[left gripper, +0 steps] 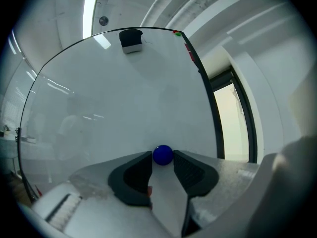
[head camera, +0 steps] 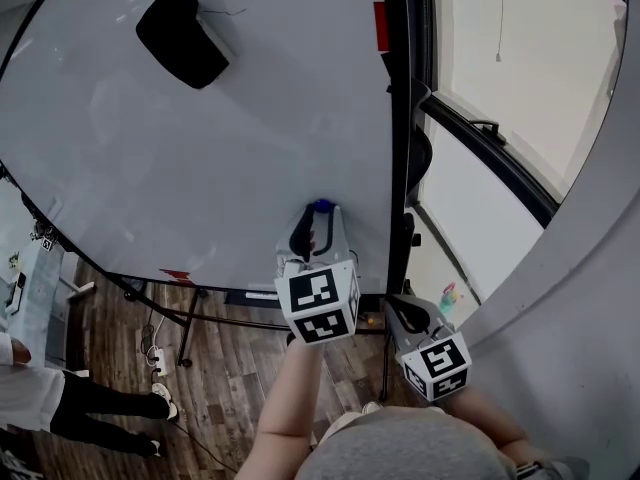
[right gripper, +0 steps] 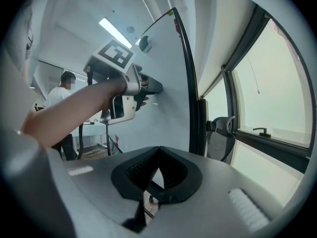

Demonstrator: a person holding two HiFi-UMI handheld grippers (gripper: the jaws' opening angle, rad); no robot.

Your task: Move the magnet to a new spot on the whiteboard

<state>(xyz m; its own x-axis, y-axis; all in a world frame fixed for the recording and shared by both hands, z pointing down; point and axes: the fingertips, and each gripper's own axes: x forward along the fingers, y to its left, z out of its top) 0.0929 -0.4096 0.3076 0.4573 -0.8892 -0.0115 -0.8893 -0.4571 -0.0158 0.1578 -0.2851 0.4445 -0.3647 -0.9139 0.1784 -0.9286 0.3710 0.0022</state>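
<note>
A small blue ball magnet (left gripper: 162,154) sits on the whiteboard (left gripper: 114,98), low and near its right edge. My left gripper (left gripper: 162,157) points level at the board, and both pads press on the magnet's sides. From the head view the magnet (head camera: 321,207) shows just past the left gripper (head camera: 318,223). My right gripper (head camera: 405,313) hangs back to the right of the board's edge. Its jaws (right gripper: 158,151) are shut with nothing between them. The right gripper view shows the left gripper (right gripper: 157,87) against the board.
A black eraser (head camera: 182,40) clings to the board's upper left. Red items (head camera: 378,8) sit at the board's top right edge. An office chair (head camera: 418,158) and a window (head camera: 520,78) lie to the right. A person (head camera: 60,398) stands at the lower left.
</note>
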